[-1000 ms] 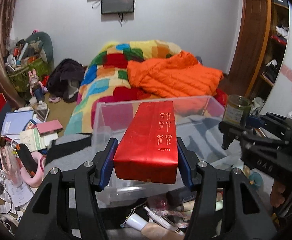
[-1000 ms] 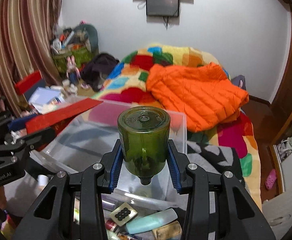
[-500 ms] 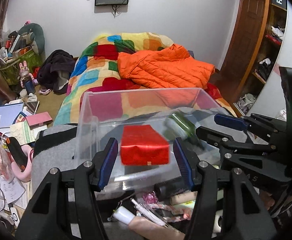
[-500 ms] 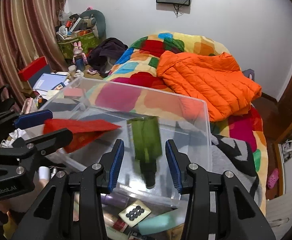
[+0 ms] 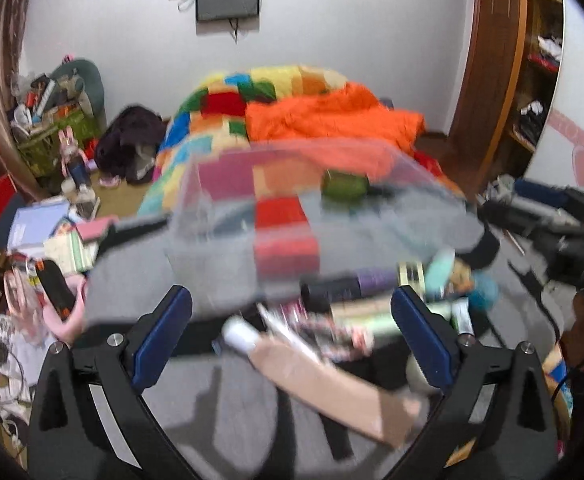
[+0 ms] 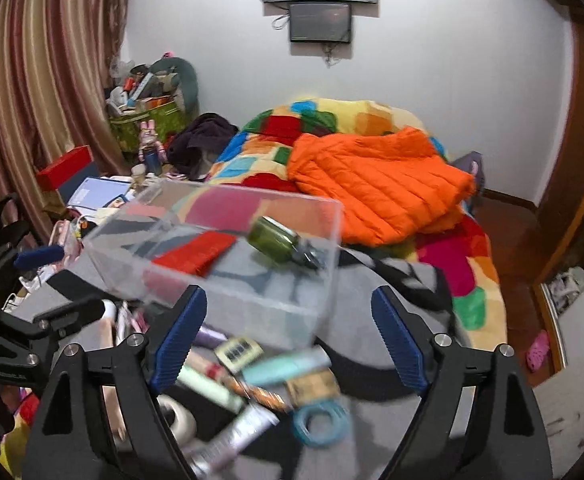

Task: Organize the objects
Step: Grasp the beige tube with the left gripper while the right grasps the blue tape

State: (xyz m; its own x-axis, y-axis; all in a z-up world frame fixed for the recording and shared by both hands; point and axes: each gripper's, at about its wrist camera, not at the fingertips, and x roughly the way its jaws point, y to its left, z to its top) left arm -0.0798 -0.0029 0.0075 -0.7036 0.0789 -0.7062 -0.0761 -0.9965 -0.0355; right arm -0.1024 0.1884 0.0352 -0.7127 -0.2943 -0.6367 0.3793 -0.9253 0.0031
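While both of your grippers hang over the heap of small things on the grey blanket (image 6: 376,320), neither of them has anything in its grasp. Your left gripper (image 5: 292,332) has its jaws wide apart and they are opening; between the blue pads (image 5: 164,336) you see only the clutter below, a white-capped tube (image 5: 240,330) and a long beige box (image 5: 332,384), and the pads do not touch them. Your right gripper (image 6: 288,336) has its jaws opening too, with nothing pressed between them; under it lie a small card with dark dots (image 6: 238,350), a pale green tube (image 6: 284,366) and a blue ring of tape (image 6: 320,420).

The clear plastic box (image 6: 324,280) stands on the blanket just beyond both grippers. Inside it, the red box (image 6: 196,254) lies flat on the bottom, towards the left side as your right camera sees it. The green bottle (image 6: 276,238) lies on its side in the same box, to the right of the red one and apart from it, with its dark neck pointing to the right. In the left camera the picture is blurred, but the red box (image 5: 282,220) and the green bottle (image 5: 344,188) show through the clear wall there as well.

Behind the box you see the bed with the patchwork cover (image 6: 324,124) and the orange jacket (image 6: 376,184) on it.
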